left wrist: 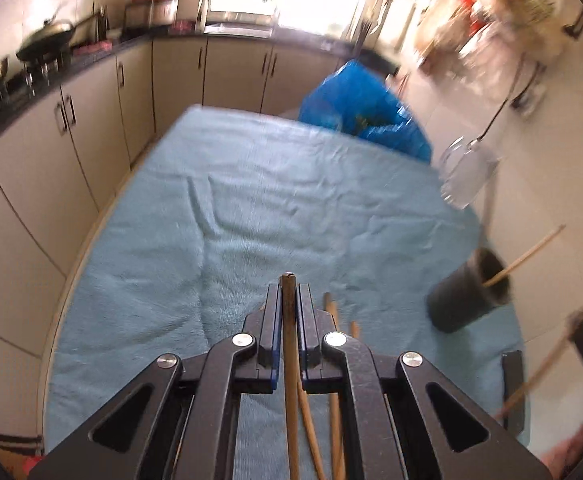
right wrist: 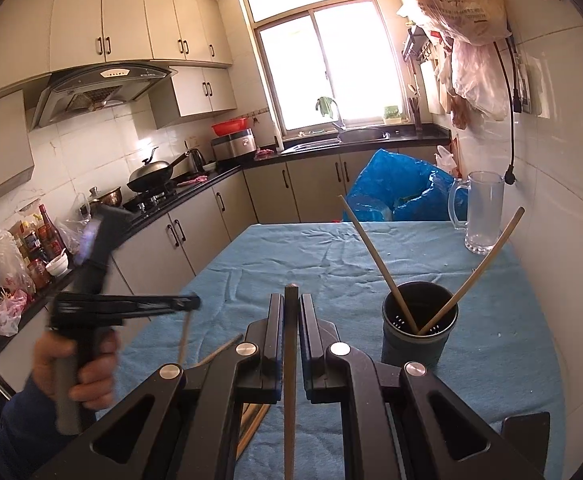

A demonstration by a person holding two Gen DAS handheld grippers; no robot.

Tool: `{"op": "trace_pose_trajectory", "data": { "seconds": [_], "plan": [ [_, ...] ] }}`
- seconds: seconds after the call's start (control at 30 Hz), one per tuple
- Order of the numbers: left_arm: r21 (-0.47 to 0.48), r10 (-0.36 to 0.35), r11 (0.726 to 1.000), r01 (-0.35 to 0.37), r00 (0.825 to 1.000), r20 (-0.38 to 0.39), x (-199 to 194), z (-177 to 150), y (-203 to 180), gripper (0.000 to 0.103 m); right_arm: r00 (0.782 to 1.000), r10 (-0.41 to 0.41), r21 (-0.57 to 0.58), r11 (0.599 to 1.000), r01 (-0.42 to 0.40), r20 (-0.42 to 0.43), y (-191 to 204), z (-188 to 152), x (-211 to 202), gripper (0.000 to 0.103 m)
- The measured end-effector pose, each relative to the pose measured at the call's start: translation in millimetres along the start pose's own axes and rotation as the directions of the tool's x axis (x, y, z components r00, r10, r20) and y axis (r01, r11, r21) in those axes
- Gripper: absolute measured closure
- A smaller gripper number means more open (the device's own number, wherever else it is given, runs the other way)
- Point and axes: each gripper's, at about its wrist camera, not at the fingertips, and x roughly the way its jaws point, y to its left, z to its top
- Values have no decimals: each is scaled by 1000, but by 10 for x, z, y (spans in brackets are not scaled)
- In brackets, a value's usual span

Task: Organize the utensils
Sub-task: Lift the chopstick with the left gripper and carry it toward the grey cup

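My left gripper (left wrist: 289, 292) is shut on a wooden chopstick (left wrist: 291, 360) and is raised over the blue towel (left wrist: 211, 200). In the right wrist view the left gripper (right wrist: 189, 302) shows at the left in a person's hand (right wrist: 87, 364), with the chopstick (right wrist: 185, 336) hanging from its tips. My right gripper (right wrist: 291, 300) is shut on another chopstick (right wrist: 290, 380). A dark round holder (right wrist: 419, 340) stands just right of it with two chopsticks (right wrist: 375, 256) leaning out. The same holder (left wrist: 467, 296) sits at the table's right edge. Loose chopsticks (left wrist: 333, 400) lie on the towel under the left gripper.
A glass mug (right wrist: 483, 212) stands at the far right of the table by the tiled wall. A blue plastic bag (right wrist: 395, 188) sits behind the table's far edge. Kitchen cabinets (right wrist: 195, 232) and a counter with a wok (right wrist: 151, 176) run along the left.
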Motion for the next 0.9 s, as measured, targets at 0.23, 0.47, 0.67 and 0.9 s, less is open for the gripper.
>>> {"op": "trace_pose_trajectory", "data": {
  "seconds": [0.23, 0.47, 0.67, 0.9],
  "plan": [
    [29, -25, 999, 22, 994, 104, -558, -60, -85, 97, 1000, 1, -5, 1000, -1, 17, 28, 0, -59, 95],
    [32, -19, 999, 15, 992, 122, -715, -108, -107, 97, 999, 2, -13, 1000, -2, 34, 71, -7, -128, 95],
    [35, -29, 999, 24, 991, 134, -779, -114, -130, 97, 999, 1, -11, 1000, 0, 42, 66, -1, -165, 95],
    [45, -26, 999, 20, 988, 149, -839, -117, -183, 97, 999, 0, 2, 1000, 0, 49, 47, -7, -189, 95]
  ]
}}
